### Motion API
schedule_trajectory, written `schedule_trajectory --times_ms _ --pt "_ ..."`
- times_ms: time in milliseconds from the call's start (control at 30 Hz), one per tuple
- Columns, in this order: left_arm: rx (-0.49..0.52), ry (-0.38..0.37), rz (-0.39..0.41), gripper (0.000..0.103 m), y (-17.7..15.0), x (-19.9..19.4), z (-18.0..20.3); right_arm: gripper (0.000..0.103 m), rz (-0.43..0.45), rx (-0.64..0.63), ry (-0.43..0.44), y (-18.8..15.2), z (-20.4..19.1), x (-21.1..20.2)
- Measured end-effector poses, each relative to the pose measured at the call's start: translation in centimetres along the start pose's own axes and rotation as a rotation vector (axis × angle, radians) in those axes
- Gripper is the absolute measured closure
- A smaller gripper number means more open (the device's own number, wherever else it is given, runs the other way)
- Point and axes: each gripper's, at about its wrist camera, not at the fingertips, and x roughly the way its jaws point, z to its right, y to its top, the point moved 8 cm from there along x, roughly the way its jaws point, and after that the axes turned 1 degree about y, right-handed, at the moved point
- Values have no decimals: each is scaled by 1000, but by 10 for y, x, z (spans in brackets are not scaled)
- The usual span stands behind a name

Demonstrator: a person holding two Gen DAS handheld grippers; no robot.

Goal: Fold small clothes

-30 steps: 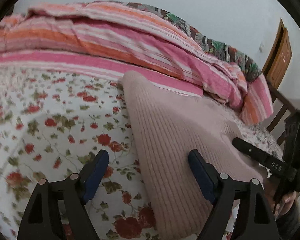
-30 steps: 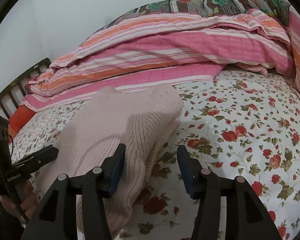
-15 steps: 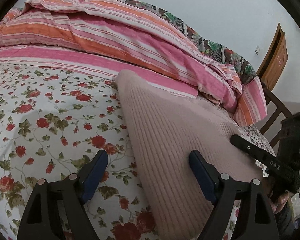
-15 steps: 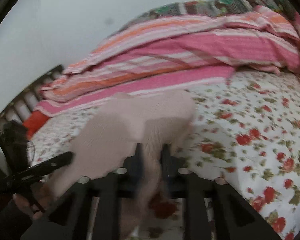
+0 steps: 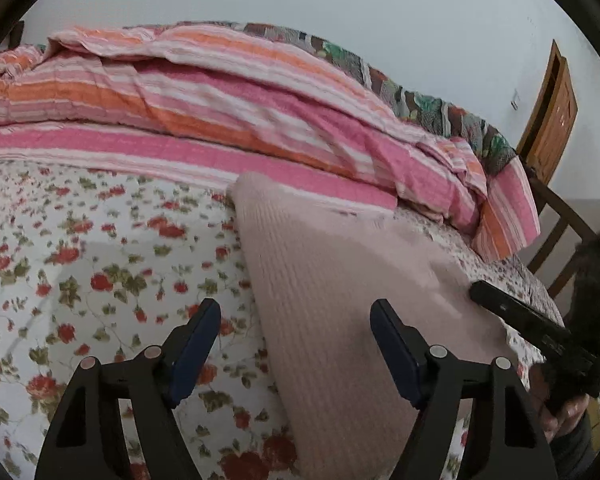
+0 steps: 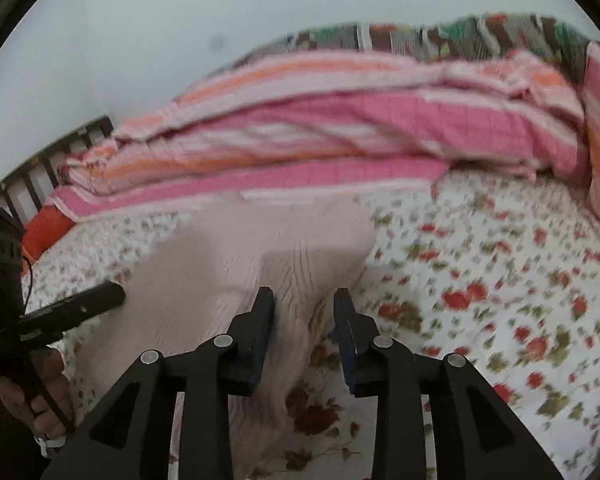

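Half a second back the right gripper's jaws were pinched nearly together on the near edge of the garment; now they have just been opening again, and the left gripper's jaws have closed in a little.

Left wrist view: the left gripper [image 5: 294, 344] hovers low over the bed, its two blue-padded fingers [image 5: 192, 352] set wide apart and pressing on nothing. The pale pink ribbed knit garment [image 5: 340, 280] lies flat on the white bedsheet printed with red flowers [image 5: 80, 264], running from the near right up toward the far middle. Its left edge passes between the fingers, with the right pad over the knit and the left pad over bare sheet. A pink and orange striped quilt [image 5: 220, 100] is heaped along the far side. At the right edge, the other gripper reaches to the garment's right side, held by a hand.

Right wrist view: this picture is motion-blurred. The right gripper [image 6: 304, 312] has its fingers [image 6: 260, 320] moderately parted, with a raised fold of the pink knit rising between them. The pads appear to stand clear of the cloth, though blur makes contact hard to judge. The left gripper shows at the near left, at the garment's other side.

The step in hand looks like an early fold, with the right side just released or re-gripped. Next, each gripper likely needs a firm pinch on its near edge before carrying it over.
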Motion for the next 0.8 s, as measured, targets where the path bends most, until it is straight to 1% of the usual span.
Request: schedule_trajectory --times_ms 33,67,133,167,200,233,300,333,367,433,467,533,567,633,733,800 --pt "-14 1 -7 29 5 2 -1 73 17 9 41 3 -5 -4" --pt "-24 0 -19 31 10 5 -1 73 28 15 65 4 -9 -4" --pt "-33 25 -53 34 22 16 -4 73 20 -13 83 2 -18 -1" --pt "-33 43 -72 43 28 22 -6 73 11 -37 70 0 -22 2" --pt "-30 67 -91 54 33 30 -10 73 3 -60 50 -2 -25 5" --pt "-26 87 -111 58 37 39 -13 73 -8 -80 27 -6 -26 9" --pt "-36 107 -143 60 41 56 -20 73 -78 -118 -48 -18 -25 23" --pt "-55 93 -157 59 43 65 -23 73 -88 -136 -75 -22 -23 26" --pt "-78 80 -171 61 45 74 -27 73 -72 -152 -85 -24 -25 24" --pt "-118 89 -191 64 52 92 -36 73 -67 -186 -103 -26 -28 23" --pt "-130 92 -195 68 53 98 -38 73 -67 -194 -109 -26 -28 23" --pt "-135 94 -221 74 56 114 -41 73 -68 -194 -112 -27 -28 24" --pt "-123 112 -226 75 58 121 -43 73 -69 -192 -112 -26 -27 25" --pt "-79 160 -208 75 62 131 -45 73 -70 -189 -109 -26 -27 25" --pt "-22 194 -195 75 63 135 -41 72 -61 -186 -88 -24 -27 23" --pt "7 216 -183 73 64 132 -37 64 -58 -163 -40 -23 -27 22"
